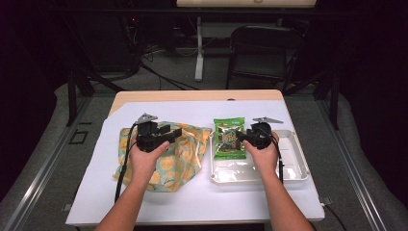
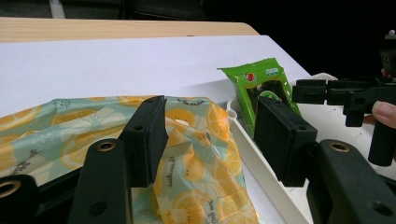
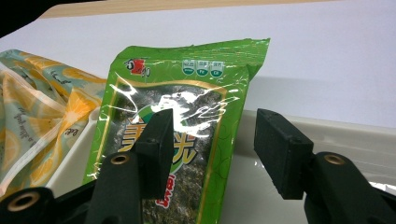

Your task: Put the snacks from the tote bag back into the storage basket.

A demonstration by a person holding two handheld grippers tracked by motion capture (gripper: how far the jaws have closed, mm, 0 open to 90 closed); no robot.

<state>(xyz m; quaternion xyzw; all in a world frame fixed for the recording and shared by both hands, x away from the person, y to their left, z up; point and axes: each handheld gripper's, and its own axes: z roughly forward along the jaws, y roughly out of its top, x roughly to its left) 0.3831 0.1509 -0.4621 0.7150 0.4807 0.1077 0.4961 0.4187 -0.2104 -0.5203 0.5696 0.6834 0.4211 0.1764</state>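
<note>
A green seaweed snack packet (image 1: 228,138) lies in the left part of a white tray (image 1: 293,166), its top end propped over the far rim. My right gripper (image 1: 242,136) stands open at the packet's right edge; in the right gripper view the packet (image 3: 187,93) runs under the left jaw and the right jaw hangs over the tray (image 3: 355,140). A cloth bag (image 1: 178,159) printed with orange slices lies left of the tray. My left gripper (image 1: 172,133) is open above the bag (image 2: 196,154), its jaws pointing toward the packet (image 2: 254,84).
A white sheet (image 1: 192,192) covers most of the wooden table (image 1: 192,95). The right half of the tray holds nothing. A black chair (image 1: 264,48) and cables stand on the floor beyond the table. My right gripper (image 2: 327,91) appears in the left gripper view.
</note>
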